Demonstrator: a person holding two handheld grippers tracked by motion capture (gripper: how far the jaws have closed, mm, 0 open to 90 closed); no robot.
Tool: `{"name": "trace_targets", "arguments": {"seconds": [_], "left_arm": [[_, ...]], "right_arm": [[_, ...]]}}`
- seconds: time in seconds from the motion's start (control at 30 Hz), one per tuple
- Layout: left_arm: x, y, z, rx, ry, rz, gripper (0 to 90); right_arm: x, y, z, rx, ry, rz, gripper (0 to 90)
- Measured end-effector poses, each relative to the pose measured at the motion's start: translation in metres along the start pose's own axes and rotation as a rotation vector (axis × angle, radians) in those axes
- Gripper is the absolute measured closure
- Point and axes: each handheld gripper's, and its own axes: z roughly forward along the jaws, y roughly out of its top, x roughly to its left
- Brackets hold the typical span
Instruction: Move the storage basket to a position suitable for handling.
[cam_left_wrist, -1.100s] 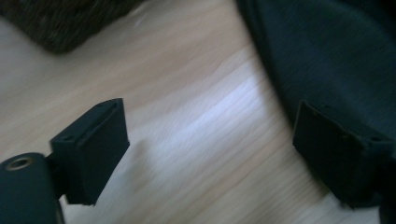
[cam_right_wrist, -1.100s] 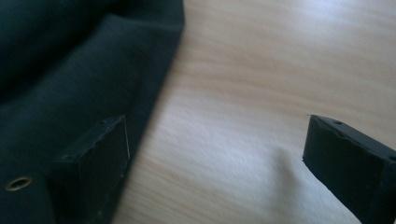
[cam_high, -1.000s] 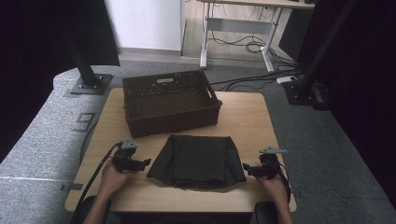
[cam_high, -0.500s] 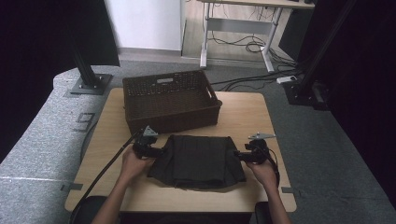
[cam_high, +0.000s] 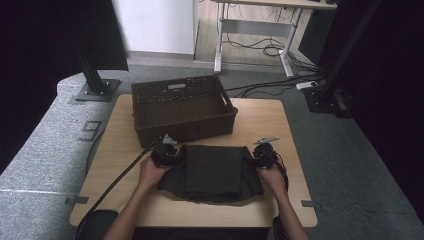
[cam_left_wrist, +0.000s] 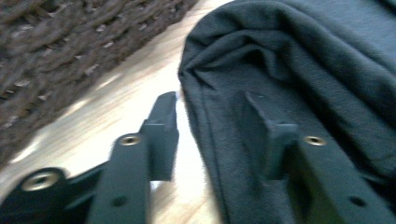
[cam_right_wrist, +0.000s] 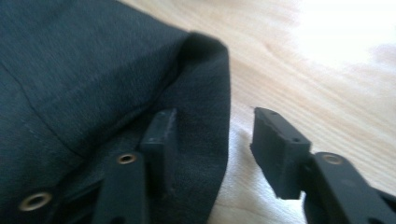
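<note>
Jaws closing, both pairs astride soft folded dark cloth (cam_high: 212, 172) edges, unpinched | ribbed woven basket (cam_high: 182, 107) | pale wood table (cam_high: 260, 120)

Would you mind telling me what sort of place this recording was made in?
Probably a lab or office set up for recording: a small wooden table on grey carpet, black camera stands beside it, and a desk frame with loose cables behind.

A "9" is marked on the grey floor (cam_high: 60, 145).
</note>
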Motion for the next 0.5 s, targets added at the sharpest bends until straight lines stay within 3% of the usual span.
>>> {"name": "trace_targets", "arguments": {"seconds": [0.2,0.5], "left_arm": [[-0.004,-0.003,-0.002,-0.006,0.011,0.003,71.0],[-0.016,-0.021,-0.016,-0.003,-0.006,0.018,72.7]], "right_arm": [[0.006,-0.005,0.002,0.009,0.036,-0.005,75.6],[0.021,-0.018,-0.009,0.017,0.074,-0.028,78.4]]}}
